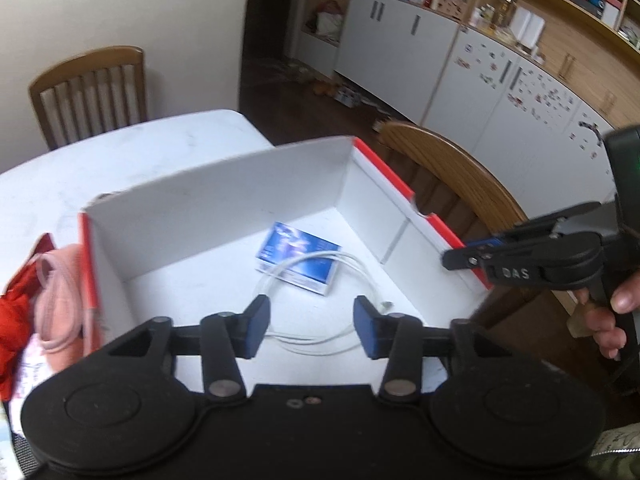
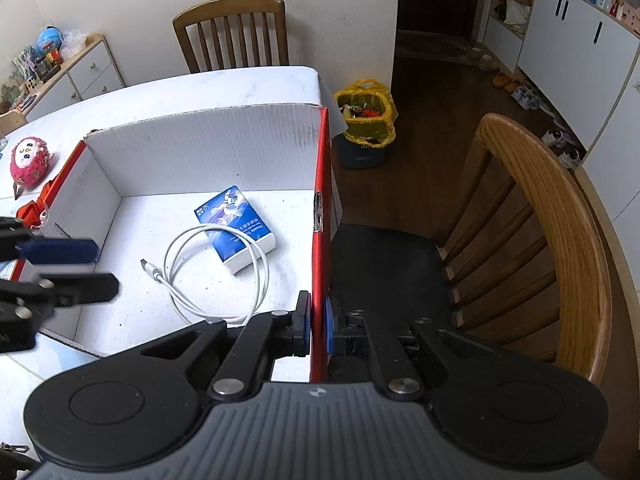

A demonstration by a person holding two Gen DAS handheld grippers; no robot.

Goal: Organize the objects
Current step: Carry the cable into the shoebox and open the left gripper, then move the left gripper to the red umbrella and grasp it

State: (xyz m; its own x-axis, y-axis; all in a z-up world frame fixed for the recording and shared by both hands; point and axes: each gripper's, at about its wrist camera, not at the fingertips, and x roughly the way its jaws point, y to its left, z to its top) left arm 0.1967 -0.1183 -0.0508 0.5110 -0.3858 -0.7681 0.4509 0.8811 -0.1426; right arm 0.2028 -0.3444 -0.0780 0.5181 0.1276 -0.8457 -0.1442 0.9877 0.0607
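An open cardboard box (image 1: pixel 224 200) with white inside and red outside stands on the white table; it also shows in the right wrist view (image 2: pixel 208 148). Inside lie a blue tissue pack (image 1: pixel 298 256) (image 2: pixel 236 228) and a coiled white USB cable (image 1: pixel 316 340) (image 2: pixel 216 272). My left gripper (image 1: pixel 311 328) is open and empty above the box's near side. My right gripper (image 2: pixel 318 330) is shut on the box's red right wall (image 2: pixel 322 216); it shows at the right of the left wrist view (image 1: pixel 456 258).
Pink cloth (image 1: pixel 60 296) and red cloth (image 1: pixel 16 320) lie left of the box. A pink plush toy (image 2: pixel 30 160) sits on the table (image 2: pixel 200 84). Wooden chairs (image 2: pixel 552 220) (image 2: pixel 236 32) stand right and behind. A yellow-bagged bin (image 2: pixel 366 120) stands on the floor.
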